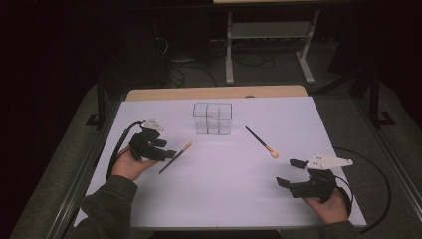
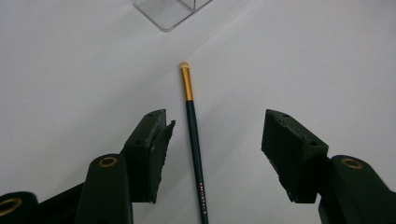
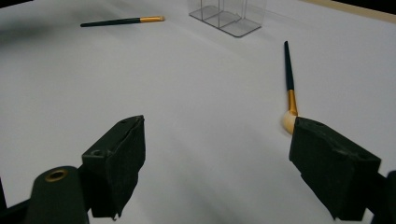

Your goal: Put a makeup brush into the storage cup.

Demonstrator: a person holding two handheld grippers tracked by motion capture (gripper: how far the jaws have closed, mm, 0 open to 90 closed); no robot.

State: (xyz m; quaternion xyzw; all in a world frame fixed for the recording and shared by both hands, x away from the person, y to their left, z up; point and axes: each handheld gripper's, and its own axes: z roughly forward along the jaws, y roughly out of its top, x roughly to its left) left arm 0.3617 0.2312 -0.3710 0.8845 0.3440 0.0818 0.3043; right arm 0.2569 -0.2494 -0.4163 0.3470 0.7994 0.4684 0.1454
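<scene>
White tabletop [image 1: 214,189] is carrying 2 makeup brushes; I'm straddling the left brush [image 2: 195,140] with my open left tongs [image 2: 215,140], centring before squeezing; right tongs [image 3: 217,158] are idling open.

High view dim and grainy, surroundings nearly black, white table sheet [image 1: 224,179] moderately lit. Gripper views brighter, evenly lit, soft faint shadows, slight softness toward far edges.

A wooden table [image 1: 149,93] carries a white sheet [image 1: 224,194]. On the sheet lie a slim makeup brush [image 1: 175,158] just ahead of the left gripper [image 1: 164,149], a round-tipped makeup brush [image 1: 262,142] ahead of the right gripper [image 1: 290,172], and a clear acrylic organiser [image 1: 213,118] farther off between both.
</scene>
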